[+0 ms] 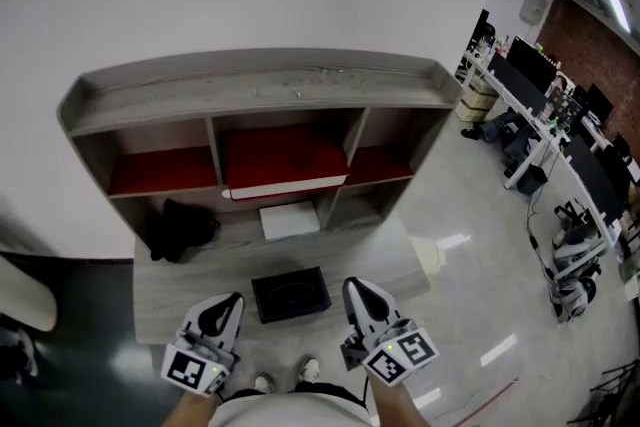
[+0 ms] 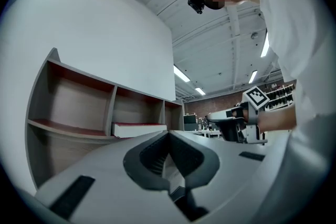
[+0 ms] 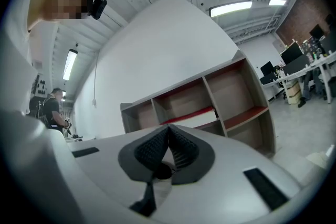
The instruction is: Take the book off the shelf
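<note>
A thick red book (image 1: 285, 160) with white page edges lies flat in the middle upper compartment of the grey wooden shelf (image 1: 250, 85). The book (image 2: 139, 128) also shows in the left gripper view, and the book (image 3: 195, 117) in the right gripper view. Both grippers hover low over the near edge of the table, well short of the shelf. My left gripper (image 1: 230, 303) is shut with nothing in it, its dark pads (image 2: 157, 152) touching. My right gripper (image 1: 353, 289) is also shut and empty, its ribbed pads (image 3: 157, 147) pressed together.
A black flat box (image 1: 290, 295) lies on the grey table (image 1: 400, 260) between the grippers. A white flat item (image 1: 290, 218) sits in the lower middle compartment, and a black cloth (image 1: 180, 227) lies at the lower left. Office desks with monitors (image 1: 545, 105) stand to the right.
</note>
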Motion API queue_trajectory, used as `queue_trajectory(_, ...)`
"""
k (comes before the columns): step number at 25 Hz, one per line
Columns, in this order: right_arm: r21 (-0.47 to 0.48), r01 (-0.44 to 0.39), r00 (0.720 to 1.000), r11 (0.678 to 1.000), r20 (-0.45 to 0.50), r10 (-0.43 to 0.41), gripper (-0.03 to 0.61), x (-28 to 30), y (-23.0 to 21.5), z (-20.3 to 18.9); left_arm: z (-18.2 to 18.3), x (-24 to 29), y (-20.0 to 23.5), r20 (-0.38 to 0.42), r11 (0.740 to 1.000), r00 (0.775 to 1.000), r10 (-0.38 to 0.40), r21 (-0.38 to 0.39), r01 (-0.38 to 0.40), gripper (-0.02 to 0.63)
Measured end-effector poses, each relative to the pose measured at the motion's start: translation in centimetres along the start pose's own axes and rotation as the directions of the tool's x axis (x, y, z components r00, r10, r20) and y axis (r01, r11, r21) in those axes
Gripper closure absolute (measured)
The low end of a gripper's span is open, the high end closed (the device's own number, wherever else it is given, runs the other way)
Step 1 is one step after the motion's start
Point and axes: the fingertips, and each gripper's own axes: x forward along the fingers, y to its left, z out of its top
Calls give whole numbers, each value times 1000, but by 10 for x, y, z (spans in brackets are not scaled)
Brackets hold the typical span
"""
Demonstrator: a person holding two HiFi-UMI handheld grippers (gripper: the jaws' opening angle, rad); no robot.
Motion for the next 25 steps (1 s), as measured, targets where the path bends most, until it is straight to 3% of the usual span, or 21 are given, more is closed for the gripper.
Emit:
queue_trajectory(12,57,-87,995,995,-34,89,555,30,-33,-4,1,13,17,4,990,990,138,17,-138,597)
queue_trajectory(19,135,-156,987,978,-11,159,555,64,-38,10,9,19,27,13,985,985,170,40,-171,597)
queue_trajectory(25,188,-197,977,962,-45,209,554,79,-30,-3,8,19,35,3,981,982,190,33,-190,597)
